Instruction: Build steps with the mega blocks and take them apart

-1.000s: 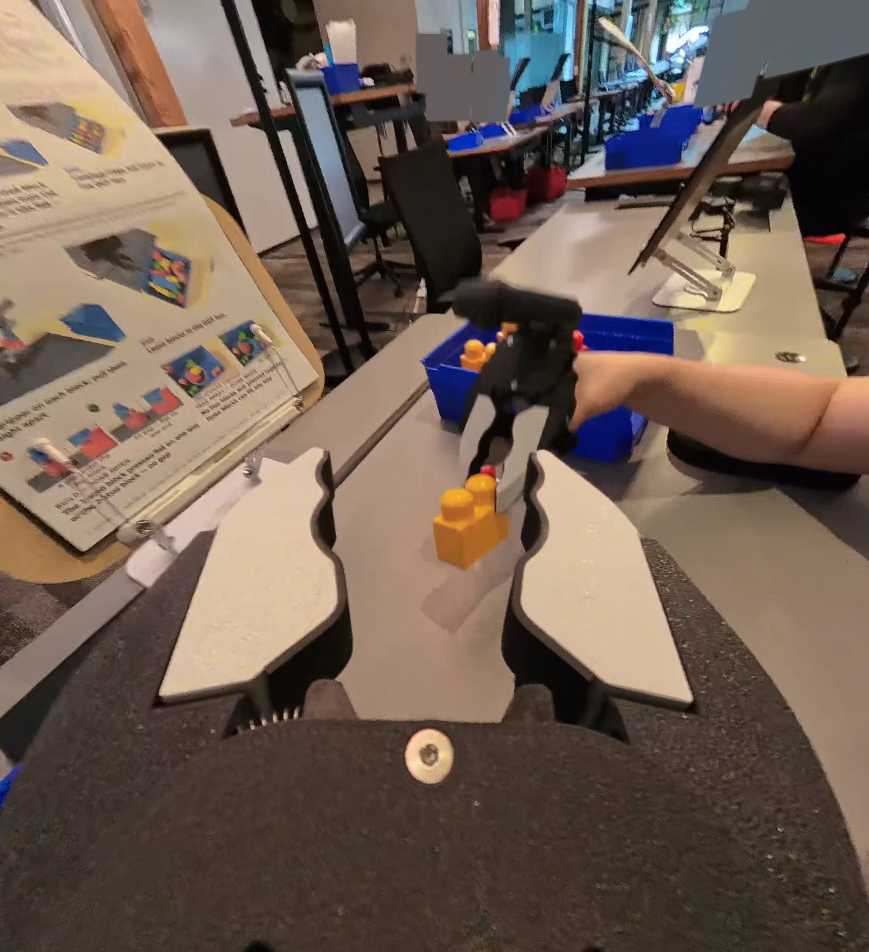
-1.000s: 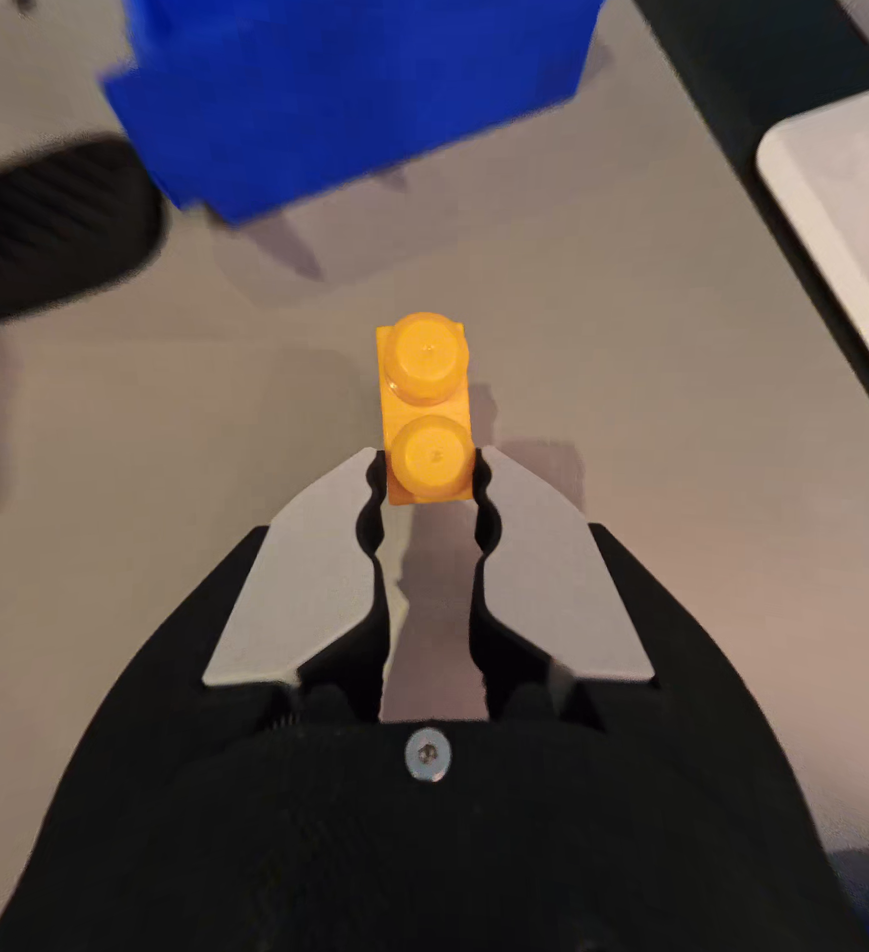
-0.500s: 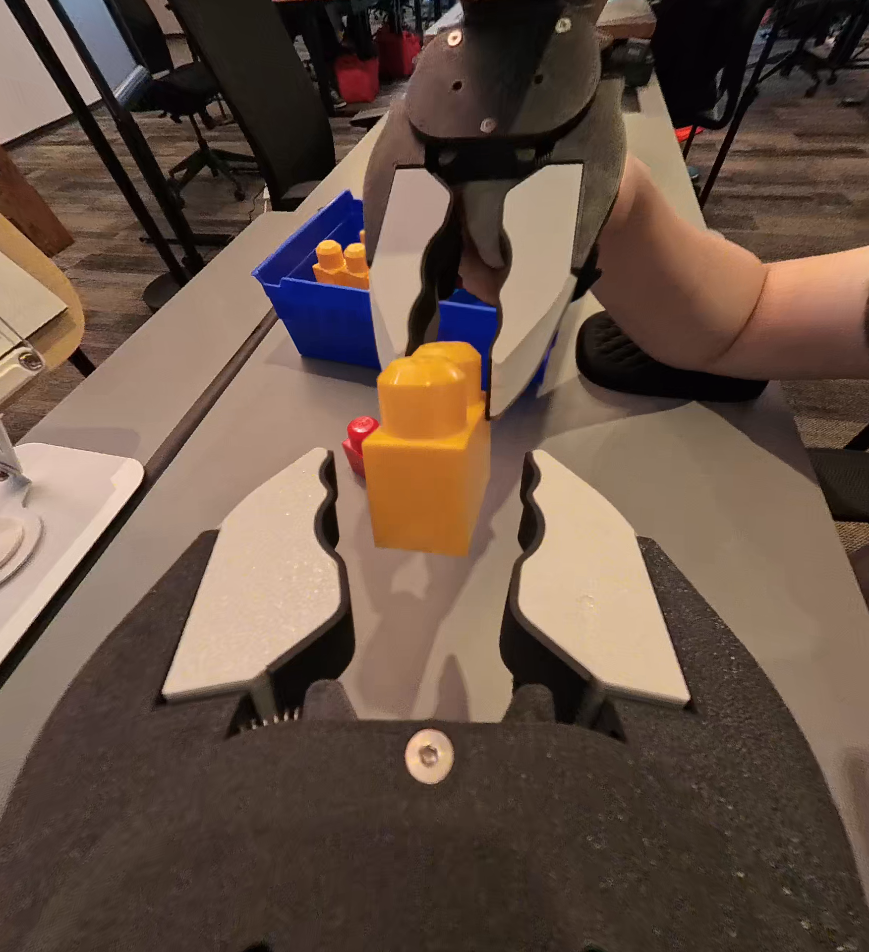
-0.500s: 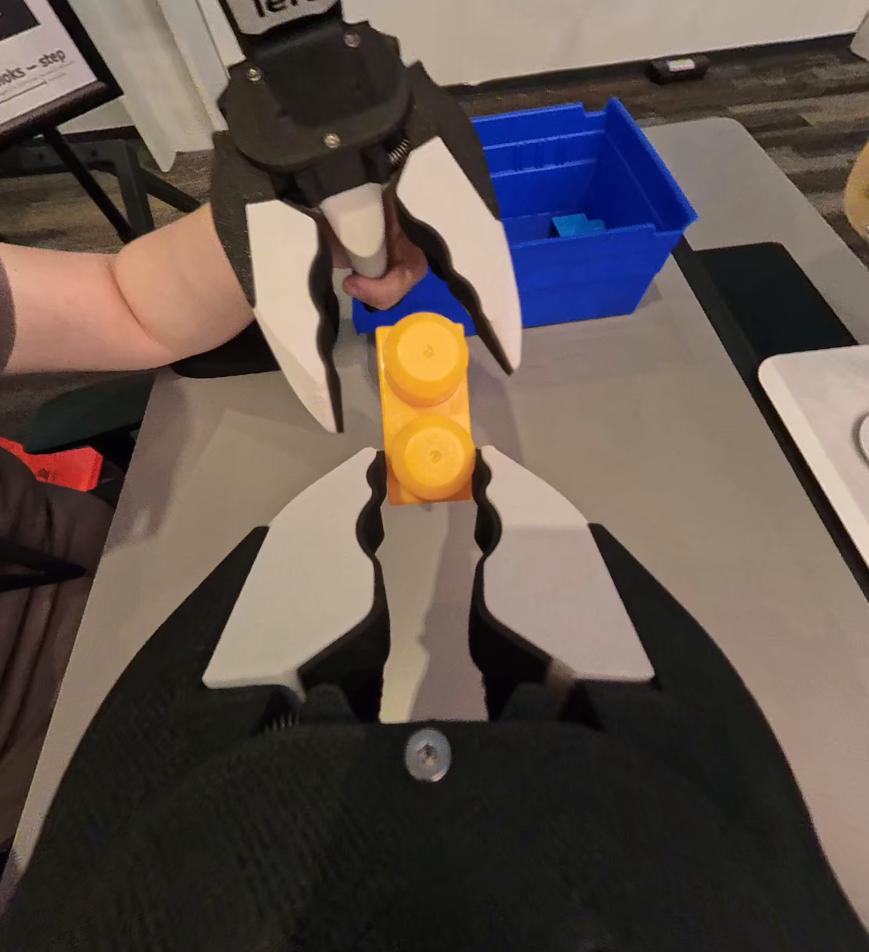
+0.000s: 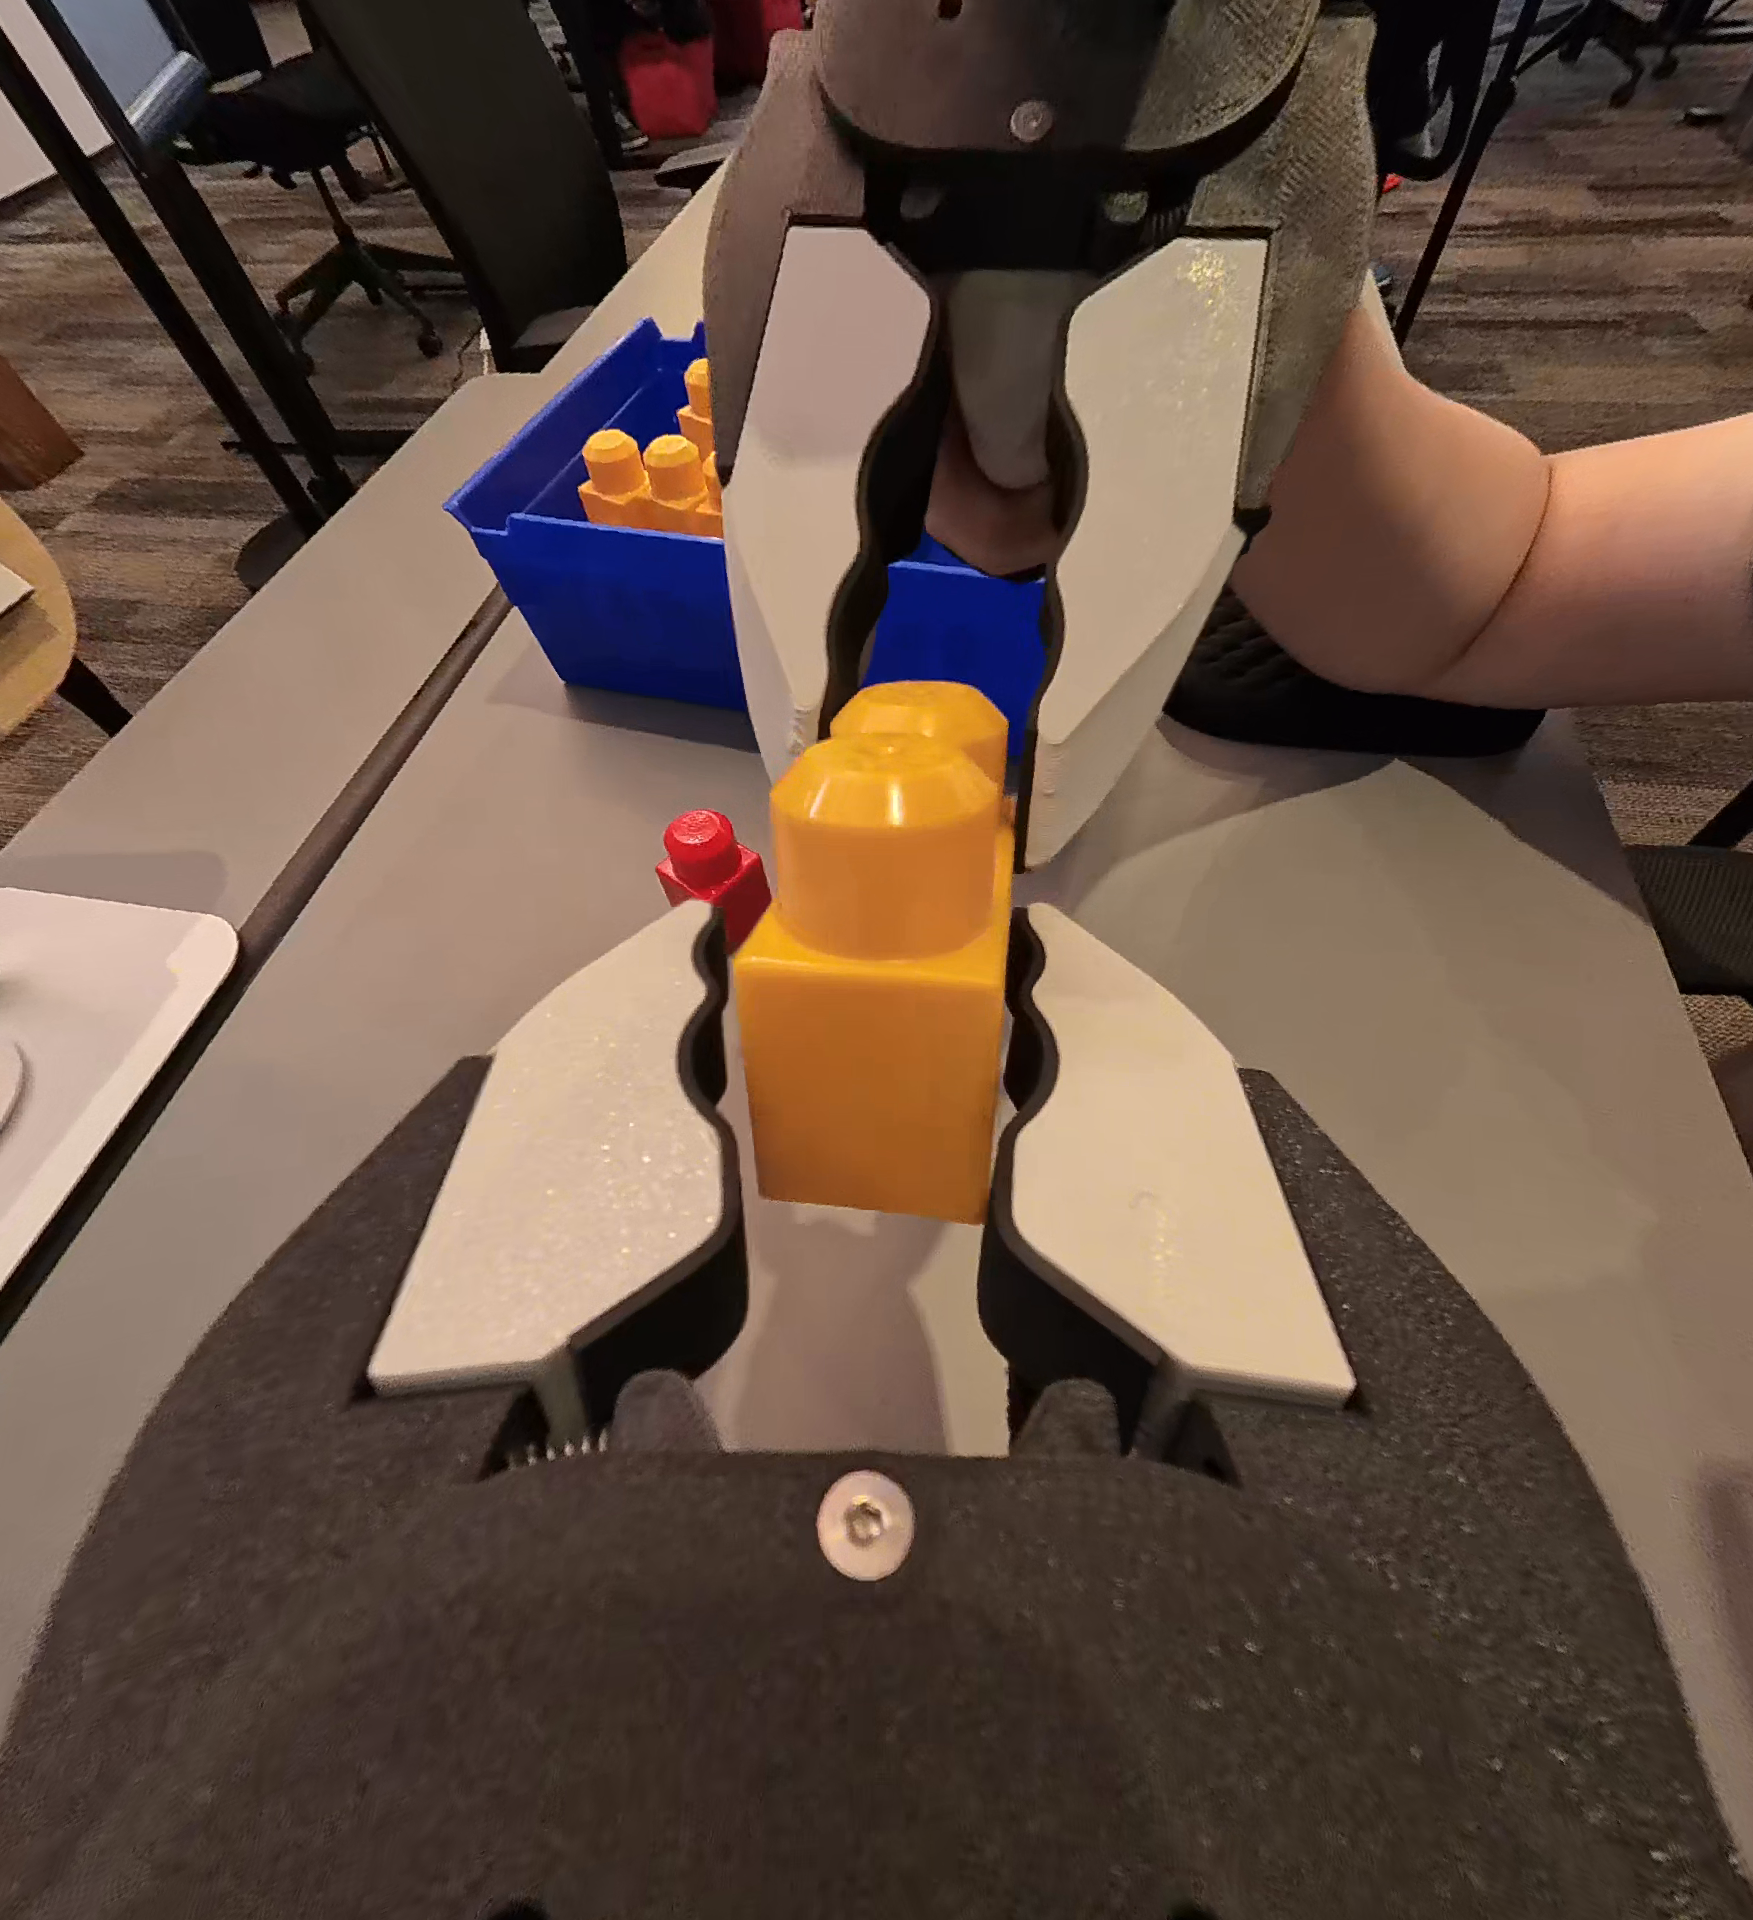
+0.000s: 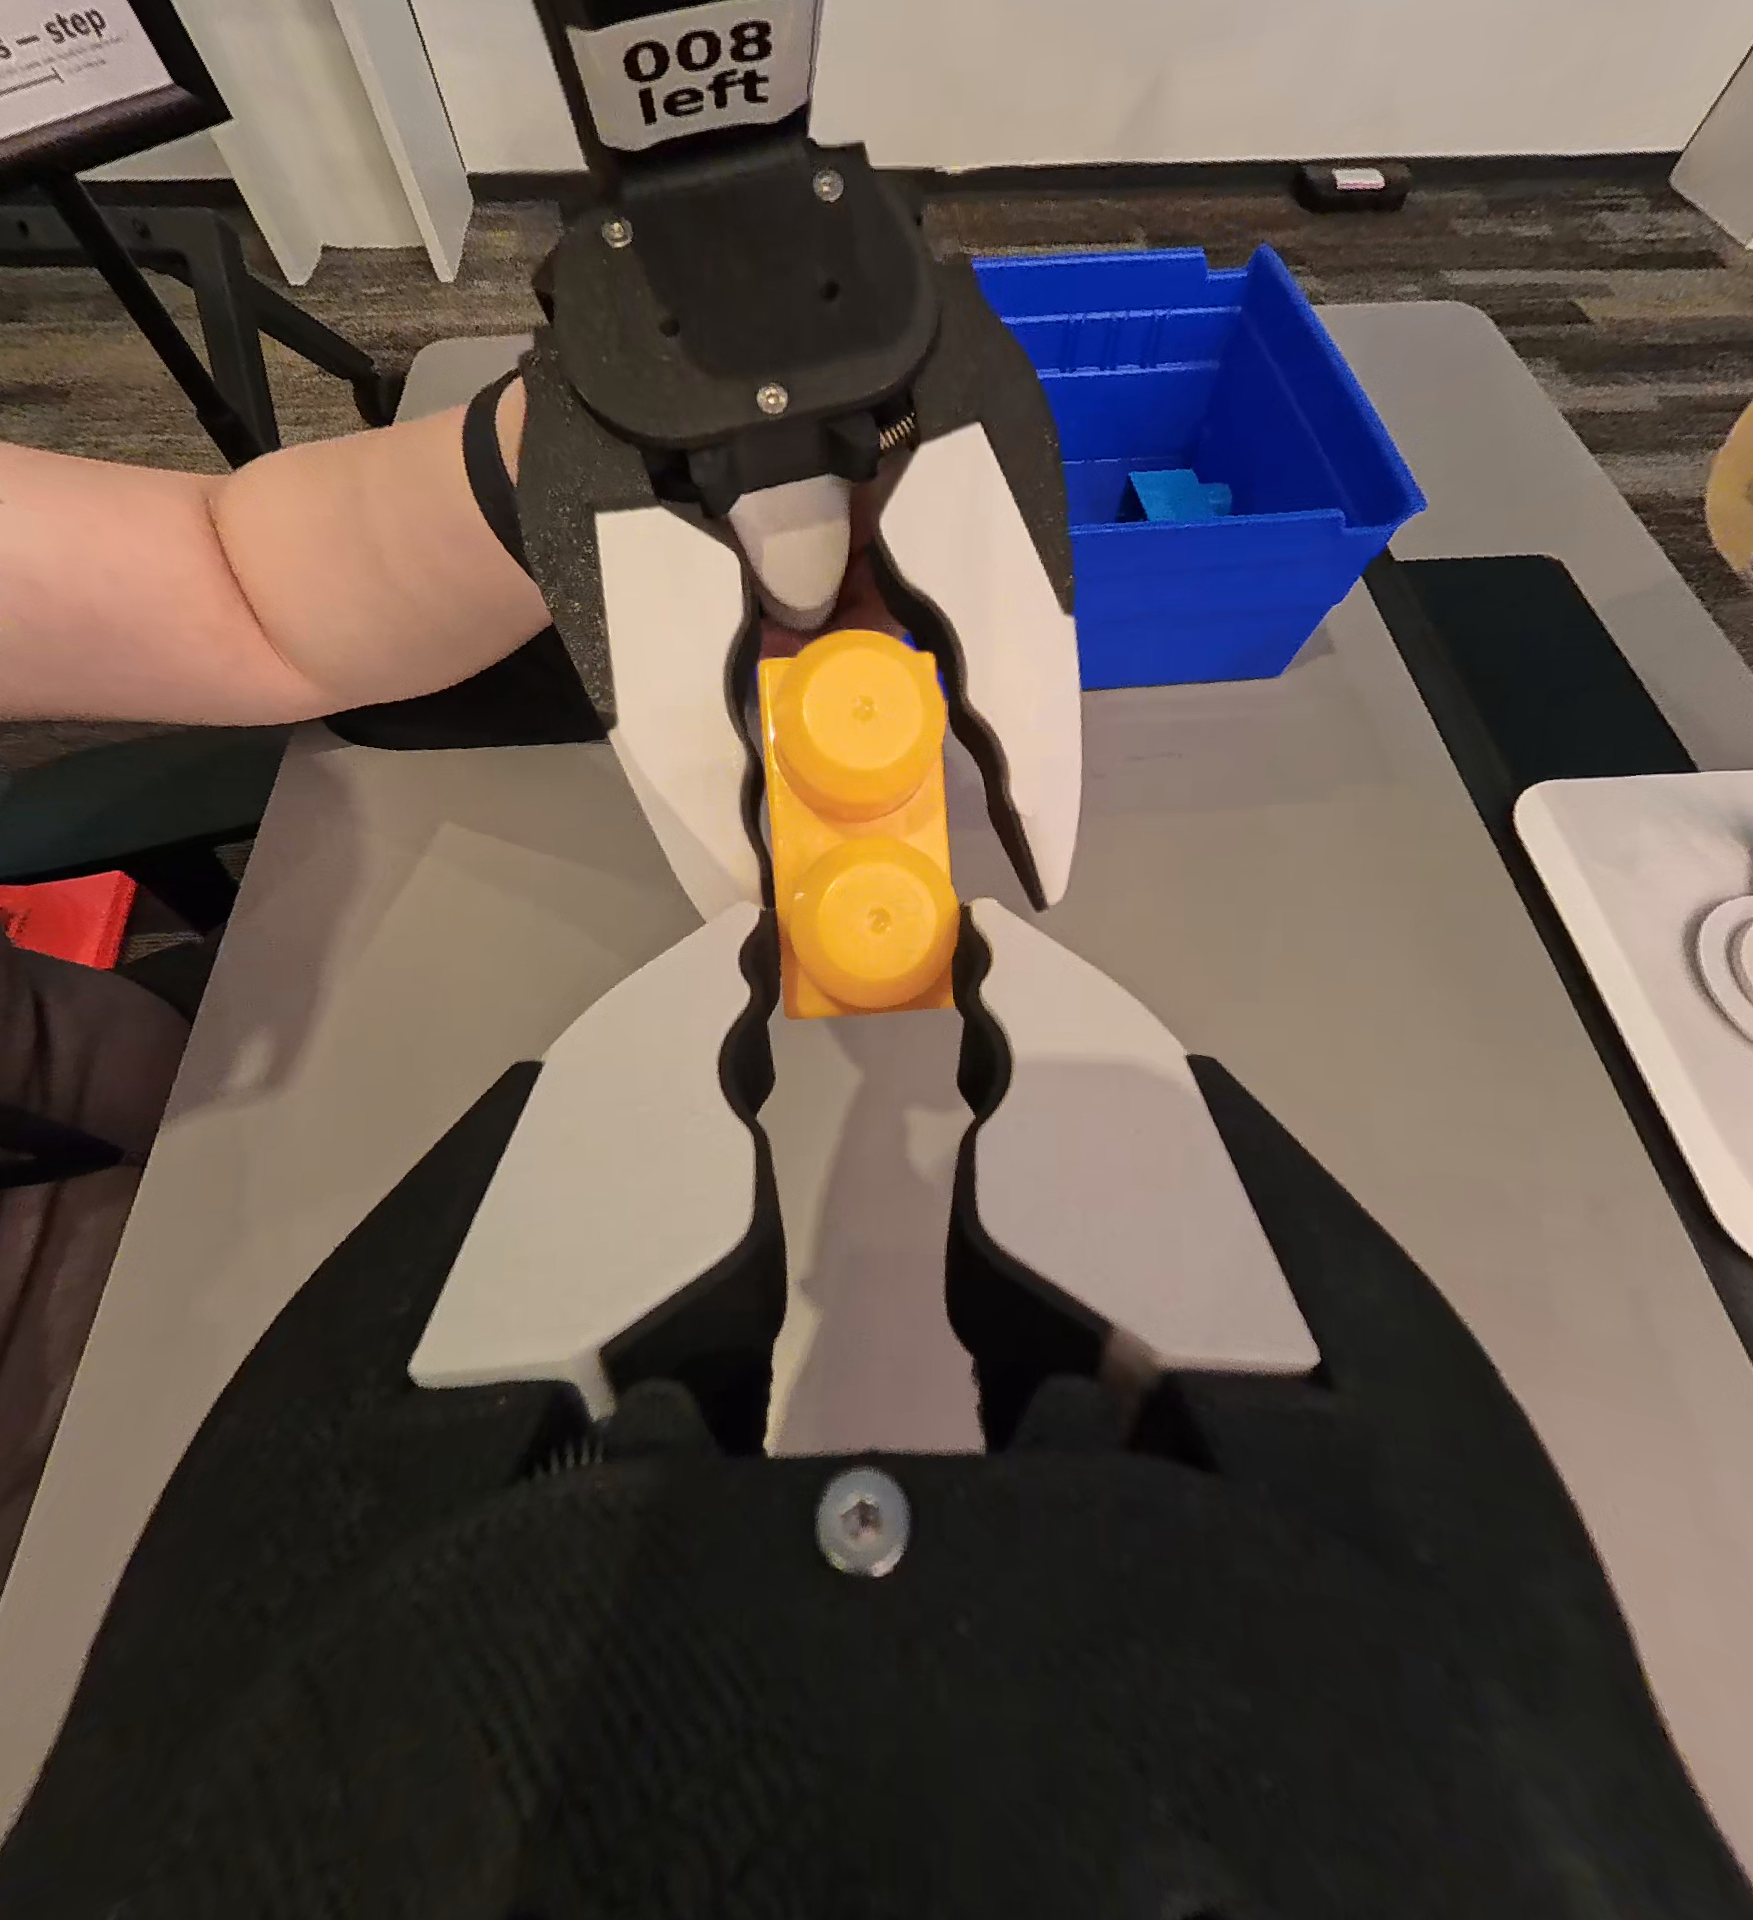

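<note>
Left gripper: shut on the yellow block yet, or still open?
Shut. The left gripper's fingers press both sides of the yellow block, with no gap visible.

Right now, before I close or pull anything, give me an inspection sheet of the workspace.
Surface: grey table, mostly bare.
Job's things: orange block, two studs, upright between both grippers; small red block on the table behind it; more orange blocks in the blue bin; second blue bin holds a blue block.
Clutter: white stand base at the table edge.
Grippers: left gripper shut on the orange block's near end; right gripper shut on the other end.
Cables: nothing seen.
Surroundings: office chairs, desks, carpet.
</note>
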Motion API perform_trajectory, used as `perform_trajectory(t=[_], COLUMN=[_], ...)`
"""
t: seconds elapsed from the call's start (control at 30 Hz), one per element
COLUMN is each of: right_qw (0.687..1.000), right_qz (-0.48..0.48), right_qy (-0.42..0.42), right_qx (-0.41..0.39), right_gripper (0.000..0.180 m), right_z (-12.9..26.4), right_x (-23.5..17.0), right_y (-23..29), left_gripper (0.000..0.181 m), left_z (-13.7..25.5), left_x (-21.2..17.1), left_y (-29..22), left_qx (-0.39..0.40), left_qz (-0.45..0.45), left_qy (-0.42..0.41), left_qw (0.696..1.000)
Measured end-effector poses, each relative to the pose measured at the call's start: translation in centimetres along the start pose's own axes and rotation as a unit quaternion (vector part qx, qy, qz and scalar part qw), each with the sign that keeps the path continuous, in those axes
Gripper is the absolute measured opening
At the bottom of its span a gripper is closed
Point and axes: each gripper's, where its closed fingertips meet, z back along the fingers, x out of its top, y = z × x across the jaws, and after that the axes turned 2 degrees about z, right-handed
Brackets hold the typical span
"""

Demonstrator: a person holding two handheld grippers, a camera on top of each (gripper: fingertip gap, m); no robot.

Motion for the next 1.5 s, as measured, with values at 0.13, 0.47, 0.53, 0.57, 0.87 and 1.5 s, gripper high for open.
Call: perform_trajectory(t=[0.13,0.47,0.53,0.57,0.87,1.5], right_qw=[1.0,0.999,0.999,0.999,0.994,0.893], right_qz=[0.001,0.022,0.024,0.024,0.064,-0.122], right_qy=[0.002,0.024,0.024,0.024,-0.038,0.385], right_qx=[0.001,-0.006,-0.008,-0.008,-0.08,-0.199], right_gripper=[0.033,0.033,0.033,0.033,0.044,0.047], right_z=[-0.2,-0.5,-0.5,-0.4,2.7,1.2], right_x=[-0.1,-0.5,-0.5,-0.5,1.9,-18.2], right_y=[0.1,0.4,0.4,0.4,-1.3,-10.3], left_gripper=[0.045,0.045,0.044,0.044,0.043,0.043], left_z=[-0.2,-0.9,-0.9,-0.9,0.1,6.5], left_x=[-0.1,-0.7,-0.8,-0.8,-0.2,1.1], left_y=[-0.5,-0.8,-0.7,-0.7,0.8,4.2], left_qx=[-0.009,-0.021,-0.021,-0.022,0.007,0.081], left_qz=[-0.008,-0.007,-0.003,-0.001,0.003,0.016], left_qy=[0.004,0.019,0.02,0.022,0.0,-0.026], left_qw=[1.0,1.0,1.0,1.0,1.0,0.996])
